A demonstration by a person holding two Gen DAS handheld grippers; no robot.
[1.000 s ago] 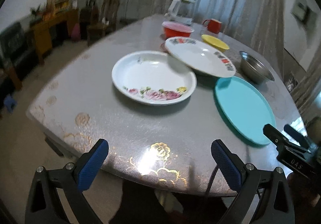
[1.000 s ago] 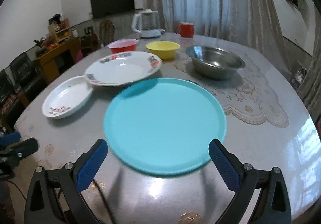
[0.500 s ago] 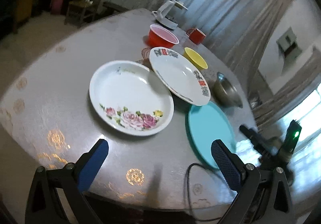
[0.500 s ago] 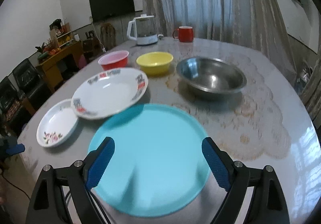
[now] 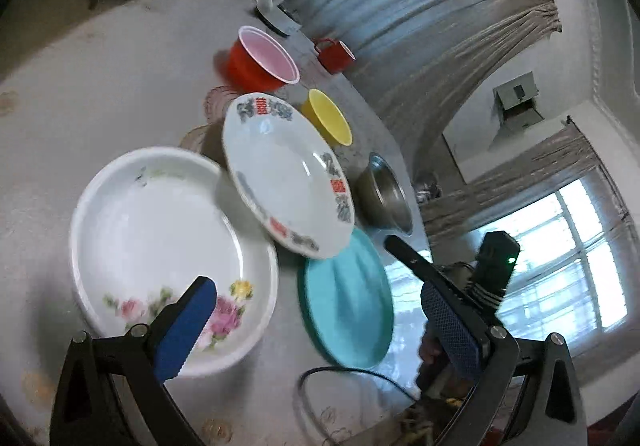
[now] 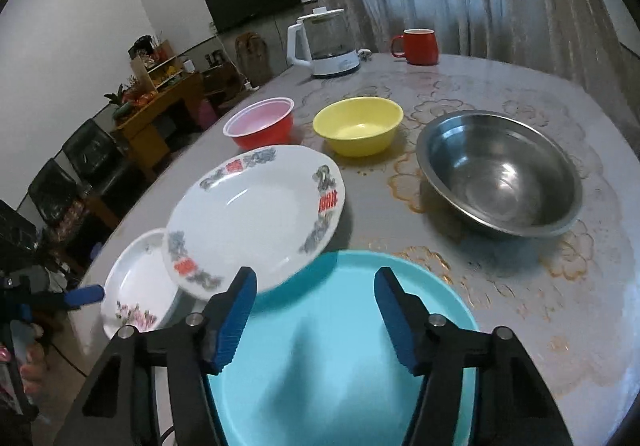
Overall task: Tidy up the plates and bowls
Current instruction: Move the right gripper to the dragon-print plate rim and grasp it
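Note:
A teal plate [image 6: 344,350] lies at the table's near edge; it also shows in the left wrist view [image 5: 348,302]. A white plate with red and grey patterns [image 6: 256,214] [image 5: 288,174] overlaps a white rose-patterned plate [image 6: 136,286] [image 5: 160,246]. Behind stand a red bowl [image 6: 262,122], a yellow bowl [image 6: 358,124] and a steel bowl [image 6: 500,174]. My right gripper [image 6: 314,320] is open above the teal plate. My left gripper [image 5: 316,330] is open, its left finger over the rose plate's near rim.
A white kettle [image 6: 326,42] and a red mug [image 6: 416,46] stand at the far side of the round table [image 6: 520,286]. A cable [image 5: 360,378] lies near the table edge. Chairs and a wooden shelf stand on the left.
Both grippers have moved forward over the table. The left view has tilted and come close over the rose plate. The right gripper's jaws have narrowed over the teal plate.

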